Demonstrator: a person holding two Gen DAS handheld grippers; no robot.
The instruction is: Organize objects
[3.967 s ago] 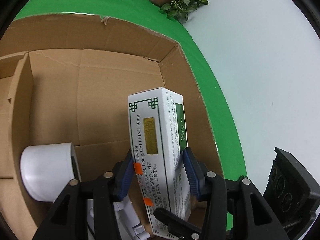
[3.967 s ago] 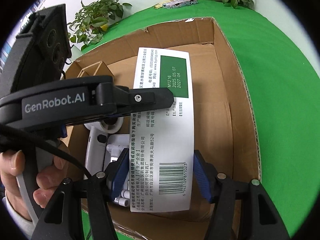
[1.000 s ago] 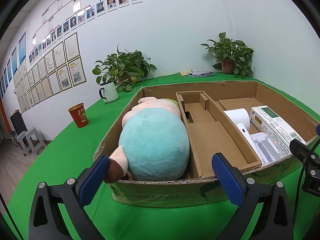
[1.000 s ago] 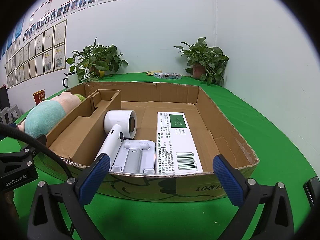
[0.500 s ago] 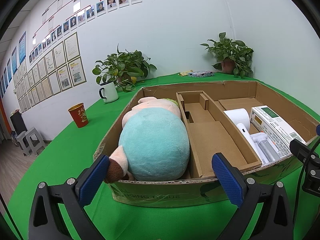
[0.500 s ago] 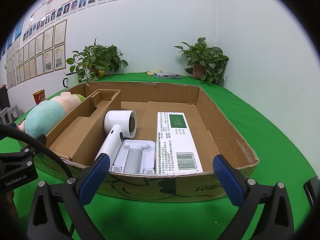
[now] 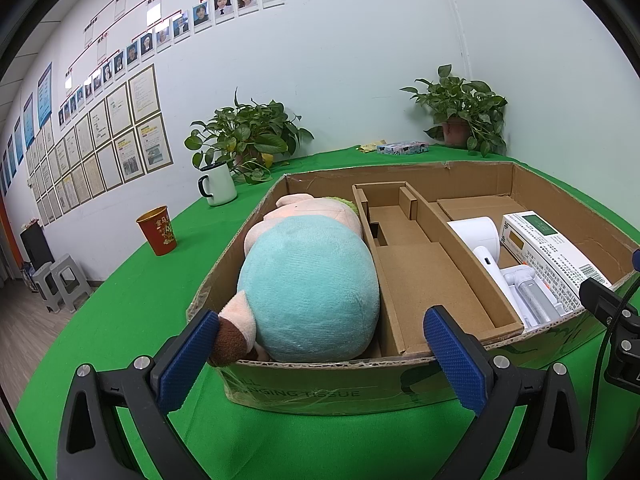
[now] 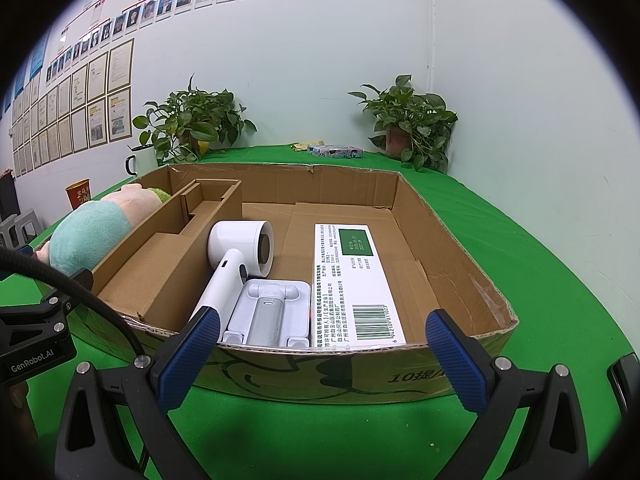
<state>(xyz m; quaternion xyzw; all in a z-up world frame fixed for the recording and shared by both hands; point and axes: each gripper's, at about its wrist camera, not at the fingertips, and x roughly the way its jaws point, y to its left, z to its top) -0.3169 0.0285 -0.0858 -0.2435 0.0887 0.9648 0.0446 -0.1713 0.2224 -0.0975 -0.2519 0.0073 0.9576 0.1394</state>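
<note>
Both pairs of fingers, left and right, are spread wide and hold nothing, drawn back to the near side of the cardboard box and hovering over the green bench; four seconds ago both were clamped on the medicine carton inside the box, and over the last second nothing has moved. That carton is now released and lies flat on the box floor just beyond the right fingers, barcode end nearest them, touching the white stand on its left. From this it is judged that the placing step is finished and the organizing is at or near its end. The carton is stiff, smooth printed card with sharp edges; the stand is moulded plastic with a grey metal-looking centre; the handheld device beside it is glossy and white, a round barrel on a tapered handle. Beyond the left fingers, the plush toy is soft, fuzzy and rounded, filling its compartment. Corrugated dividers, matt and brown, separate the sections
</note>
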